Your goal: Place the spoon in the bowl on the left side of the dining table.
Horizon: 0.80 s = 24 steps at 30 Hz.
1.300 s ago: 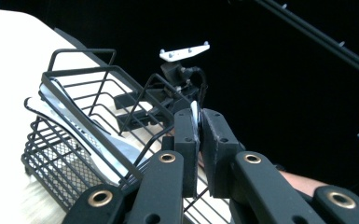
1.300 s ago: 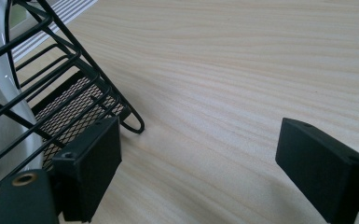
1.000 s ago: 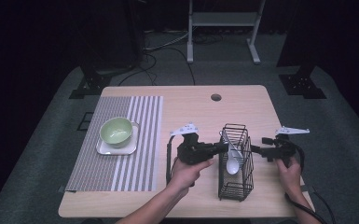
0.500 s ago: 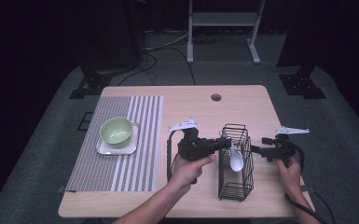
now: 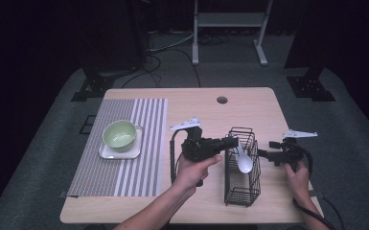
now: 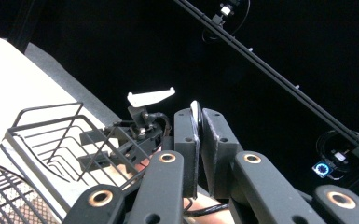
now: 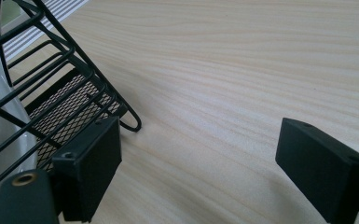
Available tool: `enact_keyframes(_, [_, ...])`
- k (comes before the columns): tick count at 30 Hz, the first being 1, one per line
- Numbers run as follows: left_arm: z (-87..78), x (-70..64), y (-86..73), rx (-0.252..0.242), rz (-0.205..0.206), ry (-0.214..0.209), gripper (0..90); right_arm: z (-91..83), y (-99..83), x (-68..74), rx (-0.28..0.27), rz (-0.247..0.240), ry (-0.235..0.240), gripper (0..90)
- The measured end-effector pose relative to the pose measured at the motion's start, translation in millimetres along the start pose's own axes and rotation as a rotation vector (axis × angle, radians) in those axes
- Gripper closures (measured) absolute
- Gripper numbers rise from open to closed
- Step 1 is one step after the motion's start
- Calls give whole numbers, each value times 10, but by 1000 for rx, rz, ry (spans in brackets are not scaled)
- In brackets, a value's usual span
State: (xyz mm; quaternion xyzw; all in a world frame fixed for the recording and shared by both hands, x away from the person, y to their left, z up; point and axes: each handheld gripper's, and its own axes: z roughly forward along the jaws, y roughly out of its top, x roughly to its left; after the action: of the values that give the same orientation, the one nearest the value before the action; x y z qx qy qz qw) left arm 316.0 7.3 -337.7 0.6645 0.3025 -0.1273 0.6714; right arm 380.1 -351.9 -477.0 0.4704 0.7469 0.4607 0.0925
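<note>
Spoon [image 5: 243, 160] lifted higher | left tool [image 5: 230, 142] pinching it | right tool [image 5: 263, 154] spread beside basket [image 5: 242, 191]

Wooden table [image 5: 249, 110] bears striped placemat [image 5: 124, 163] and wire basket [image 5: 242, 191].

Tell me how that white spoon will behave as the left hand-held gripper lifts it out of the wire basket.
The white spoon looks glossy, probably ceramic: stiff, likely slippery. The left hand-held gripper pinches only its thin handle edge, so the bowl end may swing or pivot. It could knock the wire basket and chip if it slips.
</note>
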Motion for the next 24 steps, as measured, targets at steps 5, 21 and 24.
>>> enact_keyframes(5, [1,-41,46,-17,1,-5,850,1,0,1,0,0,-1,132])
enact_keyframes(21, [-91,-94,202,-65,-17,-26,849,4,0,-1,2,-1,-6,132])
enact_keyframes(24, [-125,-78,227,-82,-28,-26,850,8,0,1,5,-1,-9,132])
